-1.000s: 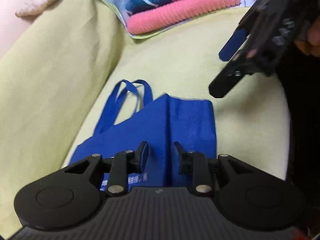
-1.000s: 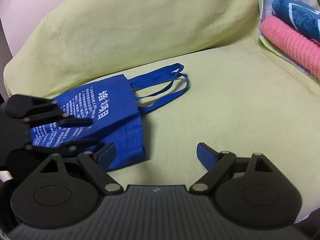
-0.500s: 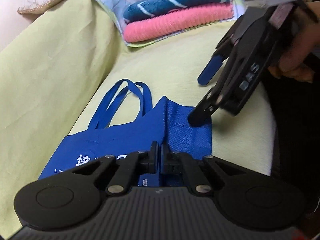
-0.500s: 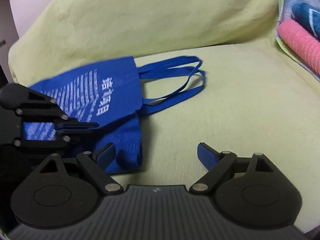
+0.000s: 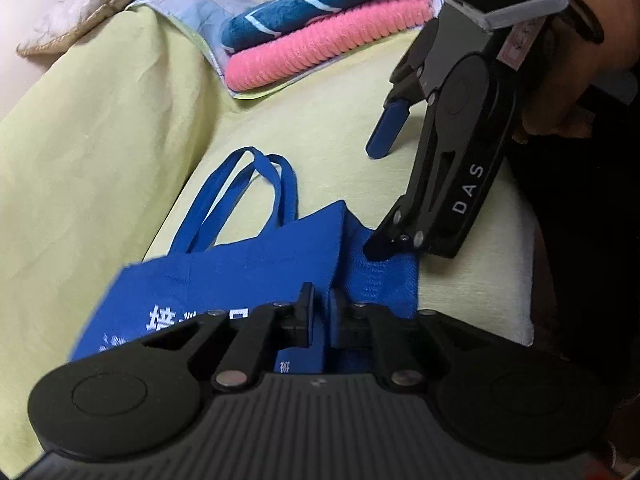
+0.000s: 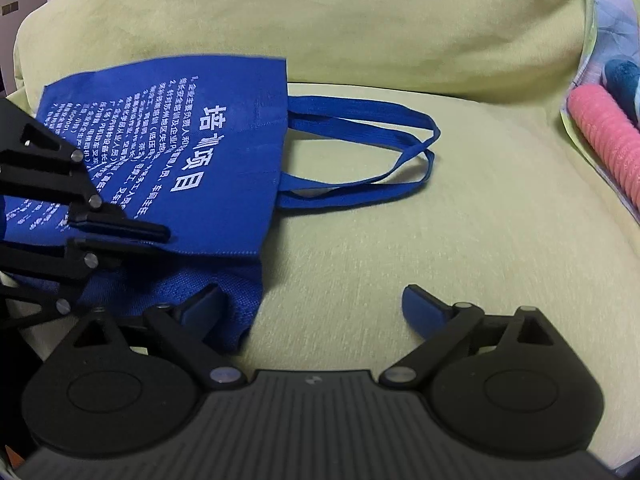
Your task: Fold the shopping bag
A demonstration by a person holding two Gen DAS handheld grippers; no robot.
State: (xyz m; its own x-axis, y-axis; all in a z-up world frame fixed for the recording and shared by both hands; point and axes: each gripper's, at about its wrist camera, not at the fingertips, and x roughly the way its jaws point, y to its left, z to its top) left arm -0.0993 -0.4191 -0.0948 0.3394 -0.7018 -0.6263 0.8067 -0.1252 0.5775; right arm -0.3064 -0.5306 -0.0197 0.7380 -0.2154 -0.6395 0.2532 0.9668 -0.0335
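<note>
the blue shopping bag (image 6: 224, 168) of woven cloth with white printed letters is lying on the seat of a yellow-green sofa (image 6: 460, 248), its two loop handles (image 6: 372, 160) lying flat toward the backrest. the left gripper (image 5: 320, 308) is pinching one edge of the bag, and this flap is standing up from the seat. the right gripper (image 6: 312, 304) is hovering spread wide, one finger touching the lower layer. a ribbed pink towel (image 5: 328, 52) and a dark blue towel (image 5: 312, 12) are resting folded further along the seat.
</note>
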